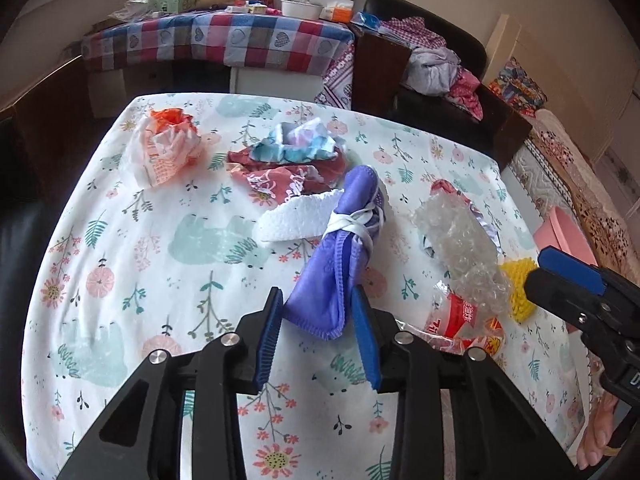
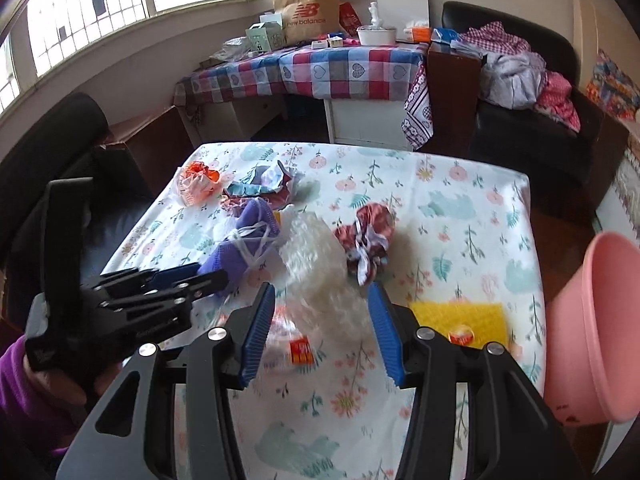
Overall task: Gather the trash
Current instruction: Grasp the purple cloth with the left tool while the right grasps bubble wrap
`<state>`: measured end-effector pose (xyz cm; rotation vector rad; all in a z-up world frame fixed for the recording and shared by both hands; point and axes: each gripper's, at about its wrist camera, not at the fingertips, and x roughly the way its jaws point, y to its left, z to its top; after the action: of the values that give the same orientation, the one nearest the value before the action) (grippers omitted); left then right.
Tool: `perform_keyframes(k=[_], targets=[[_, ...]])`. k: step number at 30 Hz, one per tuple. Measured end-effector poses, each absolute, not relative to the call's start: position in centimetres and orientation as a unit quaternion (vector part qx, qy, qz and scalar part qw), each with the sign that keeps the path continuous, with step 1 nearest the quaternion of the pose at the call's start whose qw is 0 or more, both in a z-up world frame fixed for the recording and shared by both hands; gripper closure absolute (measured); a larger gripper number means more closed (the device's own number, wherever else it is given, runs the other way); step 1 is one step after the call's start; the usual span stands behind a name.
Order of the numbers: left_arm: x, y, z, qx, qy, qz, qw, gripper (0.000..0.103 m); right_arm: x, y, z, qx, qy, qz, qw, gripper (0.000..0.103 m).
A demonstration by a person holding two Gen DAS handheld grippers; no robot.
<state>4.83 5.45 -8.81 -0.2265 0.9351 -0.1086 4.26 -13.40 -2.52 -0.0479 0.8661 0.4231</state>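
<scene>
Left gripper [image 1: 316, 312] frames the lower end of a purple mask [image 1: 344, 248], its loops wound about the middle. Both blue pads flank the fabric, one pad close against its right fold, yet whether they already pinch it cannot be told from the left wrist view; the mask's far end rests on the table [image 1: 120, 264]. Right gripper [image 2: 322, 316] hangs over a sheet of bubble wrap [image 2: 316, 256] with jaws apart — the wrap lies between and beyond the pads, blurred, and no squeeze on it shows, so it reads as released.

Progress, judged from how things lie: early. Nearly all the litter is spread over the flowered cloth. An orange-and-white bag [image 1: 164, 148] lies at the far left; a heap of red and pale-blue wrappers [image 1: 288, 160] sits at the far middle, with a white foam scrap [image 1: 296, 216] touching the mask. A crumpled red-and-white wrapper [image 2: 368, 236] lies just beyond the right gripper, a red-printed clear packet [image 1: 464, 316] under the bubble wrap, and a yellow sponge [image 2: 460, 316] near the right edge.

A pink bin [image 2: 600, 332] stands off the table's right edge — presumably the destination; its inside is mostly hidden, so what it holds cannot be told. Every piece seen on the table remains to be carried there.
</scene>
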Motion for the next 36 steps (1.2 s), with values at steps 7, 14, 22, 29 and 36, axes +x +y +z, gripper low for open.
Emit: perform_keyframes(k=[7, 14, 22, 29, 36], targets=[[4.2, 6.4, -8.5, -0.127, 0.441, -0.045, 0.888, 0.081, 6.0, -11.2, -3.0, -0.05, 0.421, 0.194, 0.885, 0.054], [3.4, 6.8, -8.4, -0.131, 0.434, -0.049, 0.89, 0.096, 7.0, -9.7, -4.9, -0.075, 0.437, 0.183, 0.877, 0.054], [3.0, 7.1, -8.4, -0.133, 0.432, -0.052, 0.891, 0.096, 6.9, -9.8, -5.6, -0.078, 0.437, 0.184, 0.877, 0.061], [2.6, 6.8, -8.3, -0.128, 0.431, -0.052, 0.892, 0.097, 5.0, -11.9, -4.2, -0.081, 0.415, 0.16, 0.892, 0.062], [2.2, 6.1, -7.9, -0.119, 0.43, -0.054, 0.893, 0.097, 2.7, -16.1, -3.4, -0.067, 0.421, 0.117, 0.897, 0.062]])
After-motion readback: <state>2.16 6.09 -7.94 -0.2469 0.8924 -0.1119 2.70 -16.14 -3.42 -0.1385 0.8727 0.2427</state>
